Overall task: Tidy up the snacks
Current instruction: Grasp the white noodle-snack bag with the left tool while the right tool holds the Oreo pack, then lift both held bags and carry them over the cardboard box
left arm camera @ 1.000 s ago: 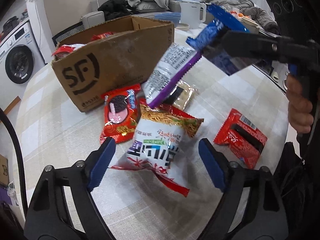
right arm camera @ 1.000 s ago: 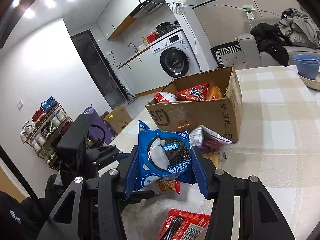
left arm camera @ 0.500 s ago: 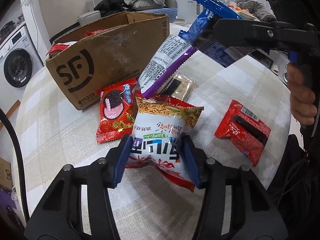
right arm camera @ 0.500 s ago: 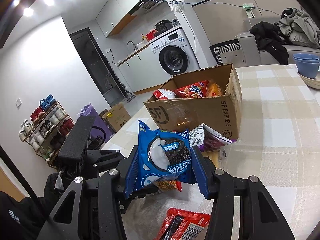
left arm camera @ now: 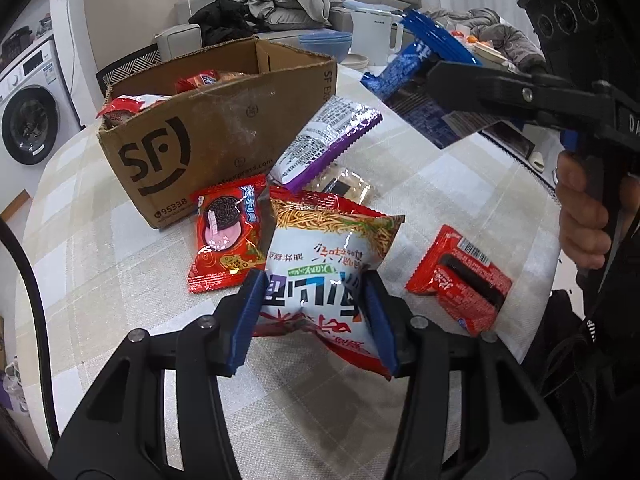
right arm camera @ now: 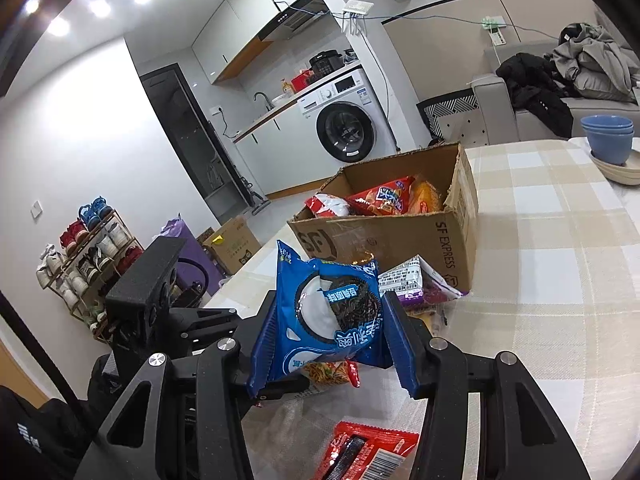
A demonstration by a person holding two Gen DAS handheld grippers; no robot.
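Ahead of the left gripper [left arm camera: 314, 312]: red cookie packet [left arm camera: 226, 236], purple-edged packet [left arm camera: 320, 144], then cardboard box [left arm camera: 208, 136]. Right of its jaws: red wafer packet [left arm camera: 460, 280]. Bare checked tablecloth [left arm camera: 104, 264] lies left.

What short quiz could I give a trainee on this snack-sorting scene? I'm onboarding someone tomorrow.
1. True or false: the right gripper is empty.
2. What does the left gripper clamp? A) noodle snack bag B) purple packet C) red cookie pack
3. Fill in: the cardboard box already holds ____.

Key: 1 false, it grips the blue cookie pack; 2 A; 3 snacks.
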